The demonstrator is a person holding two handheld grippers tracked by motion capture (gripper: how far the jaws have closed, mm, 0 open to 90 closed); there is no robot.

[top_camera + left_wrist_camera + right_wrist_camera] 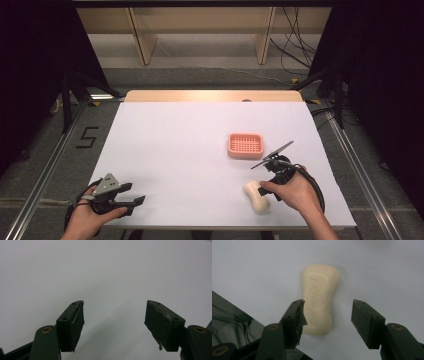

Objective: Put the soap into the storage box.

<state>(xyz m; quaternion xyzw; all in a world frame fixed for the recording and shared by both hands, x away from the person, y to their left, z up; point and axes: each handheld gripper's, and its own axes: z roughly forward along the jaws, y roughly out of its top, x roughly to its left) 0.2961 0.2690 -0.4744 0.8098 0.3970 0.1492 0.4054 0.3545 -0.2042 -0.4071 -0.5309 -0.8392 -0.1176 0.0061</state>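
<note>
Soap bar (257, 196), cream, waisted, lies flat on white table cover (180, 150) at near-right edge, well short of pink slatted soap dish (245, 145) farther back; bar not in dish yet. Table largest item, dish mid-size, bar smallest. Risks (judgement): bar is smooth w/ rounded sides, so a pinch off the waist could squirt it out sideways; in right gripper view the bar (319, 298) sits off-centre, touching or just beside one jaw w/ a clear gap to the other, so closing as-is may shove it across the cover before it grips. Near table edge, a push could send it off. Pose: right gripper (270, 182) tipped down over bar, right hand (295, 192) wrapped round its body, cable looping at right; jaws spread wide, holding nothing, astride bar's near end. Left gripper (131, 198) rests low at near-left corner in left hand (90, 217), well apart from bar; jaws also wide apart, nothing btw them but bare cover.
</note>
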